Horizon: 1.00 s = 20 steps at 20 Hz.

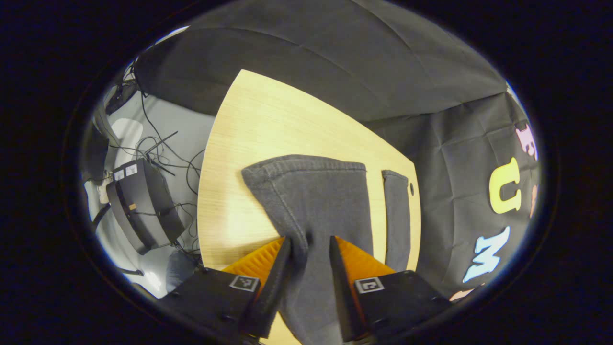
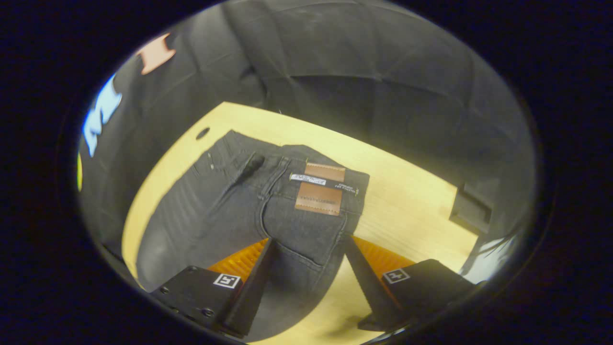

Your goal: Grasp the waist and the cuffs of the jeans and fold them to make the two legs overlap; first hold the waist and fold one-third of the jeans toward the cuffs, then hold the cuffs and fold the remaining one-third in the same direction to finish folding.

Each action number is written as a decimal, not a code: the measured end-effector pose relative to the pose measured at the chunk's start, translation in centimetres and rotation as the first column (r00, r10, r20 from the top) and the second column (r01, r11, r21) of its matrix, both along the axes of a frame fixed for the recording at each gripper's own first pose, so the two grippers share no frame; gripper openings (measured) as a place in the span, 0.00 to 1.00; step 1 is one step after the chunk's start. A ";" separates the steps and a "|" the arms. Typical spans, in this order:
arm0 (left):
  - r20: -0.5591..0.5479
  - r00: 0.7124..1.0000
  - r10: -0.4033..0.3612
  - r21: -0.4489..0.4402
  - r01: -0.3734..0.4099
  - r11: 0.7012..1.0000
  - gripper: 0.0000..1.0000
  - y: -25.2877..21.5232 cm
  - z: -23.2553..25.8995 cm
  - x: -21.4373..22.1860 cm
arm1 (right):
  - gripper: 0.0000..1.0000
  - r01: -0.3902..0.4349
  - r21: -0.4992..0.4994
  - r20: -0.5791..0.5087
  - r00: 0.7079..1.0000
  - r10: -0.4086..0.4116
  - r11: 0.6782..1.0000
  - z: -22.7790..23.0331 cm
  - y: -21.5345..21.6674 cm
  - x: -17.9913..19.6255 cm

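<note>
In the left gripper view, a leg of the dark jeans (image 1: pixel 316 201) is seen between the fingers of the left gripper (image 1: pixel 309 261), set narrow; a firm pinch cannot be told. The cuffs (image 1: pixel 306 163) lie ahead on the tabletop (image 1: pixel 258 124). In the right gripper view, the right gripper (image 2: pixel 306 268) is held wide over the waist (image 2: pixel 318 187).

From the left gripper view I lose the jeans (image 1: pixel 311 201) below the fingers; the picture's edge cuts them. Can't tell whether the left hand-held gripper (image 1: pixel 310 244) pinches the cloth. In the right gripper view, the waist patch (image 2: pixel 318 197) print is too small to tell. Desk (image 2: pixel 407 201) near edge cut off.
</note>
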<state>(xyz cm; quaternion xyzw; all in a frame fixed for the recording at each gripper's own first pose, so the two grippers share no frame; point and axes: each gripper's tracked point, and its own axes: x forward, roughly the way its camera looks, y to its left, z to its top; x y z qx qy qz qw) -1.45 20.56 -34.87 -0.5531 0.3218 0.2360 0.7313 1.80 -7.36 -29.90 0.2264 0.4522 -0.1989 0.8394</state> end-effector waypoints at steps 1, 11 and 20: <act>0.003 1.000 0.003 0.007 -0.003 1.000 0.34 0.1 -0.2 -0.1 | 0.84 -0.057 -0.036 -0.006 0.998 0.057 0.998 0.1 0.4 -0.1; 0.081 0.997 0.008 -0.162 0.006 0.987 0.10 0.1 0.3 0.1 | 0.12 -0.001 0.220 0.117 0.993 -0.026 0.976 0.9 0.7 0.5; 0.192 0.980 -0.055 -0.321 0.115 0.940 0.09 -2.7 9.9 8.3 | 0.10 -0.184 0.566 0.341 0.940 -0.025 0.804 15.7 -1.5 4.7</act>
